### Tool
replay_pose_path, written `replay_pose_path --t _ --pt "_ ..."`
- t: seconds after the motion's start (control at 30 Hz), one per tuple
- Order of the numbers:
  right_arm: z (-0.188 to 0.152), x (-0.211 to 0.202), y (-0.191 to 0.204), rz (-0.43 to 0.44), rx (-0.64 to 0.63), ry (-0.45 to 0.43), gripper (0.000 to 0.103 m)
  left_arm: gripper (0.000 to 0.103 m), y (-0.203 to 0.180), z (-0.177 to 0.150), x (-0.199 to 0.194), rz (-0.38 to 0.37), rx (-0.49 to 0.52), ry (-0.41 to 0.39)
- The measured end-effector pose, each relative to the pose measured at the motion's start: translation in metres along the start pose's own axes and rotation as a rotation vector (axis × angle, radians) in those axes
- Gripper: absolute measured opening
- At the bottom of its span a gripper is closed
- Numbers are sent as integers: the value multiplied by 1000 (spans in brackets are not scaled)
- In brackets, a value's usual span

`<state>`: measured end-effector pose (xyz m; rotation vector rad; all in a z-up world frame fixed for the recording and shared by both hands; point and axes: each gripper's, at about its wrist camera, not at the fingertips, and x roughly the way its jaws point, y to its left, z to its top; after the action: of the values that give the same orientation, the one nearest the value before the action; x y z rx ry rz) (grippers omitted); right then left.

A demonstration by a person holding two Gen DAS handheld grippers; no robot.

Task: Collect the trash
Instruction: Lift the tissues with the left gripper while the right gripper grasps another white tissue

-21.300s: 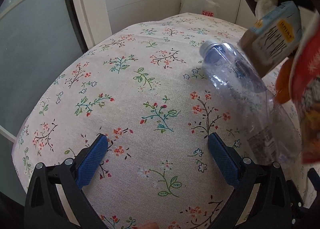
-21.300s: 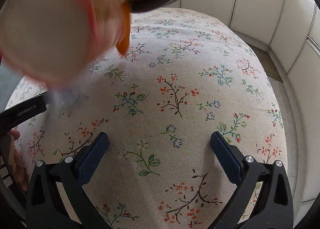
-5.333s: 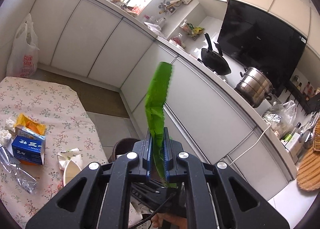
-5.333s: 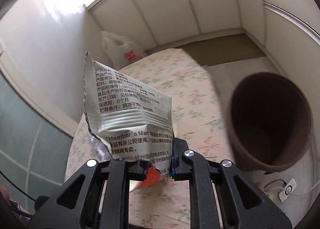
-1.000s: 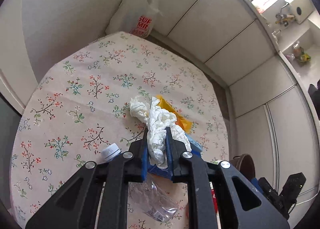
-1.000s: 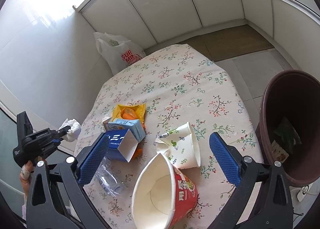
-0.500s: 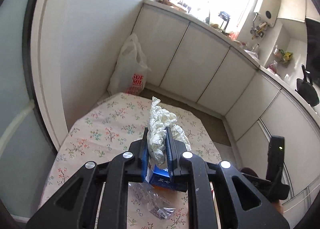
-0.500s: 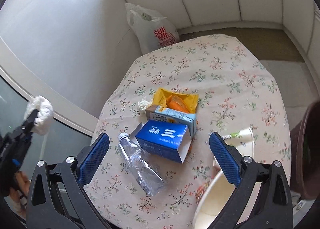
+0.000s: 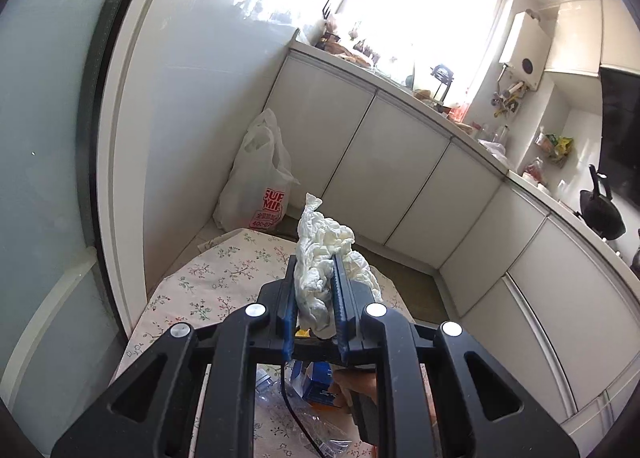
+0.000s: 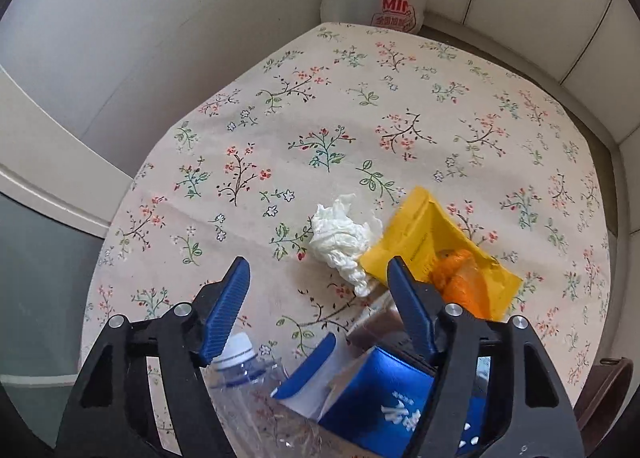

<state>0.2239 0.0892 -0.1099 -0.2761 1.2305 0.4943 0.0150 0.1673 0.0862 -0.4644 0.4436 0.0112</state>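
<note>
Left gripper (image 9: 314,300): clamped narrow on a crumpled white tissue (image 9: 320,258), raised above the near end of the floral-cloth table (image 9: 208,290); tissue bulging up and out past the blue pads. Behind it, far left, a white plastic shopping bag (image 9: 260,182) against the wall, then white cabinets (image 9: 400,186) running rightward under a cluttered counter.

Right gripper (image 10: 318,300): aimed steeply down at the table, jaws about two-thirds apart and closing, nothing pinched yet. Under the left finger, the capped neck of a clear plastic bottle (image 10: 240,358), lying flat. Between the fingers and lower, a blue carton (image 10: 384,398) with its flap open; contact with the right pad unclear. Just beyond the tips, a second wad of white tissue (image 10: 340,238) on the cloth, touching a yellow snack packet (image 10: 420,234) with something orange at its mouth. Far right, bottom corner, the brown rim of a bin (image 10: 612,386) beside the table.
</note>
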Motion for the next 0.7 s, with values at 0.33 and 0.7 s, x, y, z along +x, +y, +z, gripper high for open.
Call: replay_pose_path --t 0.33,0.7 --pt "11 38 -4 -28 9 36 46 16 8 -2 8 -22 -29 47" --pt "3 27 -22 -12 63 -19 23 16 8 -2 10 -31 -40 61"
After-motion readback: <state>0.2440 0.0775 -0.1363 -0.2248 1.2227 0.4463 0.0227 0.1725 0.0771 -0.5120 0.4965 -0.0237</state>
